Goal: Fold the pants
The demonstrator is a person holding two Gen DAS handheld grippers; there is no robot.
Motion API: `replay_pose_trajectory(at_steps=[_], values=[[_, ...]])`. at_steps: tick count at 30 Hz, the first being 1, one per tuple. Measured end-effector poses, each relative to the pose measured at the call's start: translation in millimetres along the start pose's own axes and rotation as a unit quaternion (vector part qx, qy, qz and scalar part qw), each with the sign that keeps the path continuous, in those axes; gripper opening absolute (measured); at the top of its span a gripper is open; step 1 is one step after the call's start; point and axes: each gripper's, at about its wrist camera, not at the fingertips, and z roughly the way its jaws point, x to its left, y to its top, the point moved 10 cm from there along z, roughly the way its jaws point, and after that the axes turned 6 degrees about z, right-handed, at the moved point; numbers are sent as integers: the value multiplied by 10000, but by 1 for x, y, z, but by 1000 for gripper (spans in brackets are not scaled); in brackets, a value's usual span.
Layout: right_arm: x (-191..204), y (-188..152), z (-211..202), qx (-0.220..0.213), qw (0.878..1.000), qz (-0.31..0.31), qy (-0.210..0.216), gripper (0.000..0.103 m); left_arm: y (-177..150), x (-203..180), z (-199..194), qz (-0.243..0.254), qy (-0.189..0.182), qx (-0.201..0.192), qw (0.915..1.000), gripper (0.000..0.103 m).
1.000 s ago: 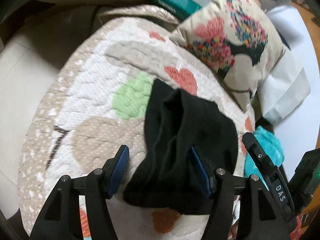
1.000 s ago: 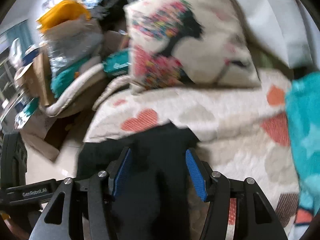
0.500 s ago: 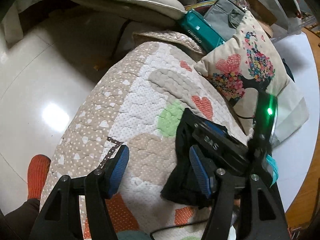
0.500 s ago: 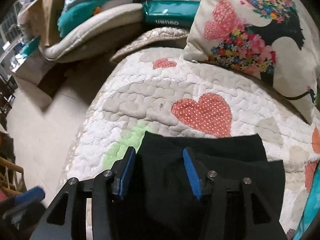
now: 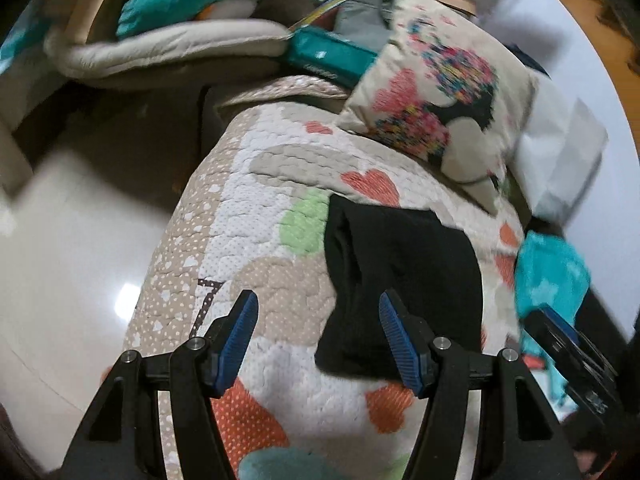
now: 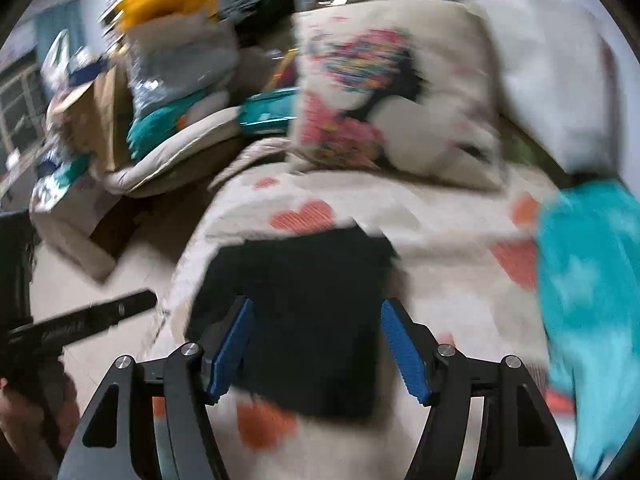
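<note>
The black pants (image 5: 400, 276) lie folded into a compact rectangle on the quilted heart-patterned cover (image 5: 248, 200). My left gripper (image 5: 318, 330) is open and empty, above the cover just left of the pants' near edge. My right gripper (image 6: 316, 338) is open and empty, hovering over the near half of the pants (image 6: 304, 312); that view is motion-blurred. The right gripper also shows at the right edge of the left wrist view (image 5: 568, 348), and the left gripper shows at the left of the right wrist view (image 6: 80, 322).
A cushion with a colourful tree print (image 5: 440, 108) leans behind the pants. A teal cloth (image 5: 552, 276) lies to the right. A teal pack (image 5: 332, 54) and a beige pad (image 5: 168, 46) are at the back. Glossy floor (image 5: 72, 260) lies left of the cover.
Both grippers have pulled back from the folded pants. The right gripper, which crossed the left wrist view half a second ago, has moved off to the right edge. The pants lie still.
</note>
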Motion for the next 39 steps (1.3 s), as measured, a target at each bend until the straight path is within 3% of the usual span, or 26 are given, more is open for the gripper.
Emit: replay_pose_trajectory(at_steps=[5,8,10,13,15,17,19,22,28,33,39], values=[[-39,-56,-25,187,9969,763,-13,74,-15,-16,-32,774,622,-694,9926,64],[-46,-83,-24,231,9968,753,-164,74,-29,-16,-65,777,968,-1286,9839,77],[-43,-92,-23,223,9970,699,-242,74,-34,-17,-88,803,1161,-1782,9738,96],[-36,-99,-22,205,9973,670,-200,74,-32,-24,-119,1041,1520,-2458,9516,103],[-31,-100,-23,142,9981,549,-229,74,-31,-25,-124,1177,1910,-2532,9410,103],[-27,-101,-24,76,9987,431,-265,74,-31,-26,-114,1215,1983,-2295,9451,103],[-26,-102,-25,12,9988,358,-333,75,-37,-25,-93,1197,1741,-1774,9612,103],[-26,-102,-20,-5,9986,386,-362,75,-41,-19,-75,1067,1620,-1351,9717,103],[-27,-111,-1,213,9981,451,-360,76,-44,-16,-65,907,1483,-1081,9788,103],[-25,-114,5,252,9982,385,-391,76,-61,-22,-46,775,1135,-585,9888,103],[-26,-119,10,338,9977,424,-408,77,-72,-26,-36,744,963,-332,9920,103]])
